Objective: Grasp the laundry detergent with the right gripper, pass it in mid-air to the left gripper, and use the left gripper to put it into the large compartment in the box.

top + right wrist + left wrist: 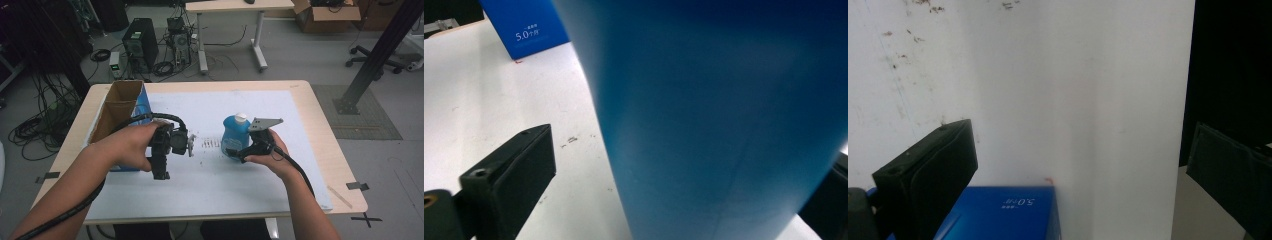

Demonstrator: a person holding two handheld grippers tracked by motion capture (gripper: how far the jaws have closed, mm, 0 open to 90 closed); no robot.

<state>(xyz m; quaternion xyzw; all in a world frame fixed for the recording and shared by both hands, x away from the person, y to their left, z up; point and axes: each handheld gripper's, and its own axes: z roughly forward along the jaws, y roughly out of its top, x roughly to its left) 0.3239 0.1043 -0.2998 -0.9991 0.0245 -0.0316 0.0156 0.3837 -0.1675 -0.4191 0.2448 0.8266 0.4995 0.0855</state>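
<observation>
The blue bottle (235, 136) stands upright on the white mat (280, 165), right of the open cardboard box (120, 107). In the right gripper view its top is cut off, and the right gripper (239, 152) straddles it, jaws spread, the right jaw half hidden behind it. The left gripper (187, 142), jaws wide apart and empty, hangs between box and bottle.

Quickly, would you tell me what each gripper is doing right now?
Left gripper: open, holding nothing.
Right gripper: open, jaws around the blue bottle, not yet shut.
</observation>
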